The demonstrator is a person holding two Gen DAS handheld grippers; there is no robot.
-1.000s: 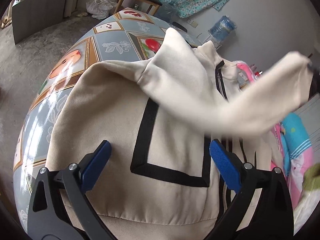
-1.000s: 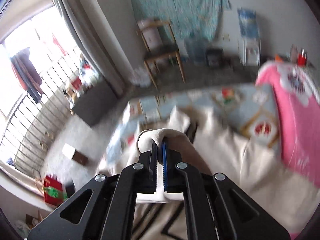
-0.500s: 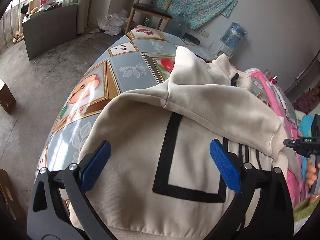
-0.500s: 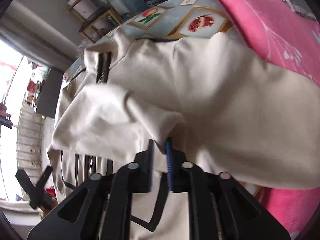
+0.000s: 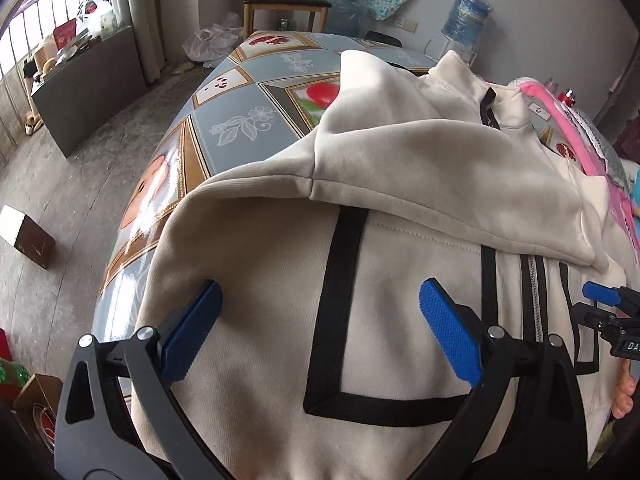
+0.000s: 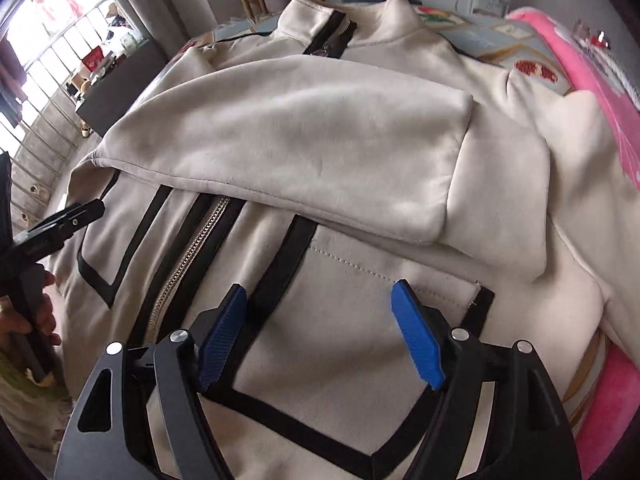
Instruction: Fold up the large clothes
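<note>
Cream jacket [image 5: 400,320] spread front-up over the patterned table [image 5: 248,120], collar toward the far end, zipper [image 6: 180,264] and black trim lines running down the chest. Left sleeve [image 5: 440,176] now lying folded across the chest, cuff end resting near the zipper on the right of the left-wrist view; a second ago lifted and stretched in mid-air, pinched at the cuff by the right gripper. In the right-wrist view, the same sleeve [image 6: 300,140] draped flat across the body just below the collar, cuff no longer between the pads.

Right gripper [image 6: 320,328] with jaws just opened from fully shut to wide apart, nothing between the blue pads [image 6: 416,344], hovering low over the lower chest panel with its black outline. Also lower than before: earlier looking out over the room, now close above the cloth. Its blue-tipped finger visible at the right edge of the left-wrist view [image 5: 600,292], beside the zipper.

Left gripper [image 5: 316,320] spread wide over the jacket's lower left front, gripping nothing, same opening as a second ago. View shifted somewhat, with more of the table and floor showing on the left.

Pink blanket [image 6: 592,92] lying along the jacket's far right side.
</note>
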